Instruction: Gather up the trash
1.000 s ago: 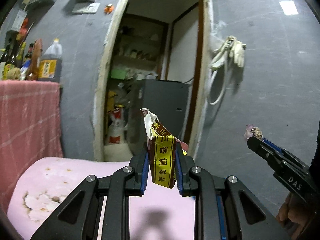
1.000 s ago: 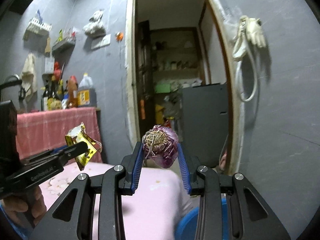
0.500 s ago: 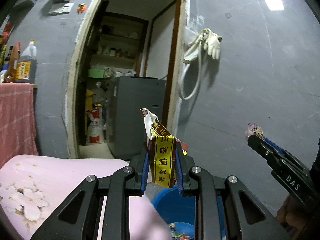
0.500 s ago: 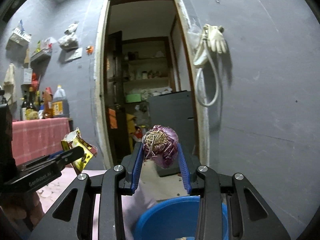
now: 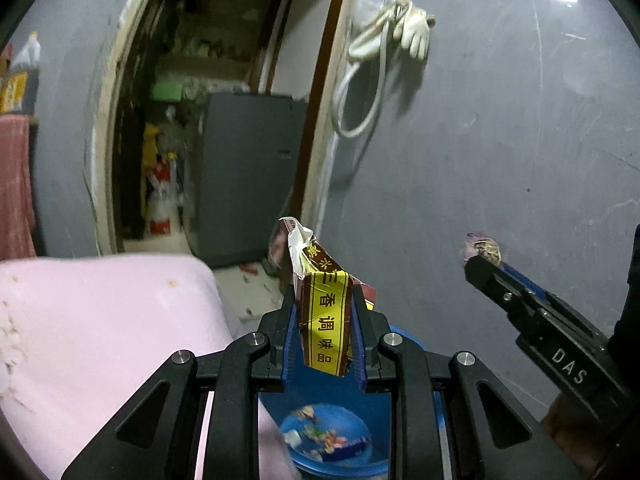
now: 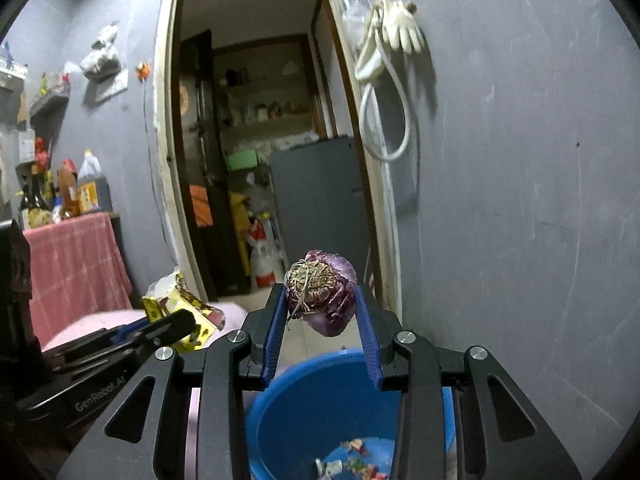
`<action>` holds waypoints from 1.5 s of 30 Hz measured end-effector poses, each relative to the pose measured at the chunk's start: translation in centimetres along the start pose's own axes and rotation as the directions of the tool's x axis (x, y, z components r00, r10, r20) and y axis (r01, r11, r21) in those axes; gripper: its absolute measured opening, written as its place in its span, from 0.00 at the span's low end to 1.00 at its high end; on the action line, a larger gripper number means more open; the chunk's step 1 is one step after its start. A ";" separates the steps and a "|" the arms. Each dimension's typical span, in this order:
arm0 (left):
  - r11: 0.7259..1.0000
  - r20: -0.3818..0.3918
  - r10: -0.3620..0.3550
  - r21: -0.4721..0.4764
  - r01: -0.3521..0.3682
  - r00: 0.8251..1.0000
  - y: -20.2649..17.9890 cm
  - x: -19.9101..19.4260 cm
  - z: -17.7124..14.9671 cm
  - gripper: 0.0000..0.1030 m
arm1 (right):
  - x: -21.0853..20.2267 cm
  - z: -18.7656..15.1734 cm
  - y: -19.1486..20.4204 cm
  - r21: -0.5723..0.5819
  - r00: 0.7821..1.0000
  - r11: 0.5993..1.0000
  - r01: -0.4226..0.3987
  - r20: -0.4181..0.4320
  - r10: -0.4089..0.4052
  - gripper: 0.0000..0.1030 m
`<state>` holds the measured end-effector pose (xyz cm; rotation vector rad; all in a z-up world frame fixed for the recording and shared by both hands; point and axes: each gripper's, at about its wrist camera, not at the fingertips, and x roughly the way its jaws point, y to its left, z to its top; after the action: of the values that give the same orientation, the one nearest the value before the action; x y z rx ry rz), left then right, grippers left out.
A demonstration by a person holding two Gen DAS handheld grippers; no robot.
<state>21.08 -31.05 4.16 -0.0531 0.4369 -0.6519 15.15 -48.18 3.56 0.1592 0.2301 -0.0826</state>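
My left gripper (image 5: 323, 312) is shut on a torn brown and yellow seasoning packet (image 5: 322, 316), held upright above a blue bucket (image 5: 332, 436) with scraps at its bottom. My right gripper (image 6: 321, 308) is shut on a purple onion piece (image 6: 322, 294) with dried roots, above the same blue bucket (image 6: 288, 420). In the left wrist view the right gripper (image 5: 482, 258) reaches in from the right with the onion piece (image 5: 482, 246) at its tip. In the right wrist view the left gripper (image 6: 180, 320) sits at lower left with the packet (image 6: 176, 300).
A pink cloth-covered surface (image 5: 100, 328) lies left of the bucket. Beyond is a grey wall with an open doorway (image 6: 260, 140) into a storeroom and a grey cabinet (image 5: 248, 172). Gloves and a hose (image 6: 388, 48) hang on the wall. Bottles (image 6: 80, 192) stand on a red-draped table.
Both grippers have swung right and downward, off the pink surface to above the blue bucket, which has come into view beneath them. Each keeps hold of its item.
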 end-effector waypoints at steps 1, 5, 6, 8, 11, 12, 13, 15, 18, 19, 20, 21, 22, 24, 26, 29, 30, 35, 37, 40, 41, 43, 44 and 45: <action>1.000 -0.022 -0.010 -0.006 0.010 1.000 0.0 0.5 -0.2 0.19 | 0.2 -0.2 -0.2 -0.001 1.000 1.000 0.004 -0.014 -0.004 0.32; 0.999 -0.096 -0.031 -0.029 0.028 0.995 0.3 2.3 -1.1 0.19 | 1.3 -1.0 -0.9 0.026 0.996 1.000 0.007 -0.091 -0.005 0.34; 0.999 -0.114 -0.035 -0.037 0.031 0.993 0.5 2.7 -1.3 0.19 | 1.6 -1.2 -1.1 0.033 0.994 0.999 0.013 -0.107 -0.009 0.34; 0.998 -0.154 -0.039 -0.055 0.031 0.987 0.8 3.8 -1.7 0.19 | 2.1 -1.5 -1.5 0.049 0.990 0.999 0.013 -0.141 -0.006 0.34; 0.997 -0.195 -0.041 -0.071 0.028 0.980 1.3 5.1 -2.2 0.19 | 2.7 -2.0 -1.8 0.062 0.984 0.998 0.015 -0.180 -0.004 0.34; 0.996 -0.209 -0.044 -0.080 0.028 0.977 1.5 5.5 -2.3 0.19 | 3.0 -2.2 -1.8 0.065 0.981 0.998 0.019 -0.194 -0.006 0.34; 0.996 -0.219 -0.045 -0.090 0.026 0.975 1.8 5.9 -2.5 0.19 | 3.2 -2.3 -1.9 0.068 0.979 0.997 0.021 -0.202 -0.007 0.34; 0.995 -0.238 -0.049 -0.100 0.025 0.970 2.1 6.5 -2.8 0.19 | 3.7 -2.6 -2.0 0.073 0.974 0.997 0.026 -0.227 -0.009 0.34; 0.995 -0.265 -0.042 -0.103 0.015 0.963 2.3 7.0 -3.2 0.27 | 4.3 -2.9 -2.1 0.082 0.968 0.996 0.027 -0.250 -0.006 0.35; 0.994 -0.266 -0.043 -0.109 0.014 0.963 2.5 7.1 -3.3 0.32 | 4.5 -2.8 -2.1 0.083 0.967 0.996 0.029 -0.256 -0.007 0.36; 0.993 -0.264 -0.045 -0.117 0.015 0.963 2.6 7.3 -3.2 0.32 | 4.6 -2.8 -2.2 0.085 0.965 0.996 0.031 -0.261 -0.008 0.37; 0.992 -0.262 -0.046 -0.122 0.014 0.964 2.7 7.3 -3.2 0.33 | 4.6 -2.8 -2.2 0.086 0.965 0.996 0.031 -0.264 -0.008 0.38; 0.992 -0.262 -0.043 -0.123 0.011 0.964 2.7 7.2 -3.3 0.33 | 4.7 -2.8 -2.2 0.086 0.964 0.996 0.033 -0.266 -0.009 0.41; 0.992 -0.259 -0.035 -0.128 0.001 0.965 2.9 7.0 -3.2 0.35 | 4.8 -2.7 -2.2 0.089 0.964 0.995 0.034 -0.265 -0.009 0.42; 0.991 -0.248 -0.023 -0.135 -0.011 0.969 3.1 6.3 -3.0 0.40 | 4.8 -2.6 -2.3 0.091 0.965 0.995 0.037 -0.263 -0.012 0.45; 0.988 -0.210 -0.004 -0.149 -0.028 0.978 3.8 5.3 -2.6 0.52 | 4.5 -2.4 -2.3 0.095 0.969 0.995 0.041 -0.246 -0.017 0.53; 0.988 -0.195 0.004 -0.152 -0.035 0.981 4.0 4.9 -2.4 0.54 | 4.4 -2.4 -2.2 0.094 0.971 0.995 0.041 -0.240 -0.018 0.53; 0.987 -0.146 0.055 -0.142 -0.076 0.988 5.0 2.9 -1.5 0.70 | 3.4 -1.8 -1.8 0.074 0.982 0.996 0.050 -0.187 -0.036 0.71; 0.987 -0.119 0.090 -0.124 -0.104 0.989 5.3 2.1 -1.2 0.83 | 3.0 -1.5 -1.8 0.074 0.986 0.996 0.049 -0.161 -0.037 0.75; 0.984 -0.074 0.141 -0.102 -0.148 0.987 5.8 0.7 -0.8 0.95 | 2.3 -1.1 -1.4 0.061 0.991 0.997 0.050 -0.125 -0.042 0.84; 0.982 -0.056 0.156 -0.100 -0.161 0.986 5.9 0.2 -0.8 0.96 | 2.0 -1.0 -1.2 0.055 0.993 0.997 0.053 -0.110 -0.046 0.92; 0.979 -0.028 0.178 -0.098 -0.180 0.984 6.1 -0.7 -0.8 0.98 | 1.5 -0.7 -0.9 0.044 0.995 0.997 0.060 -0.080 -0.057 1.00; 0.978 -0.018 0.185 -0.098 -0.186 0.982 6.3 -1.2 -0.8 0.98 | 1.1 -0.6 -0.7 0.041 0.996 0.997 0.061 -0.063 -0.058 1.00; 0.976 -0.009 0.192 -0.100 -0.191 0.981 6.4 -1.7 -0.9 0.98 | 0.9 -0.5 -0.6 0.040 0.997 0.998 0.057 -0.056 -0.055 1.00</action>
<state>23.14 -24.88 2.79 -0.1052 0.4672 -0.4398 15.83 -48.72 2.79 0.1970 0.2873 -0.1392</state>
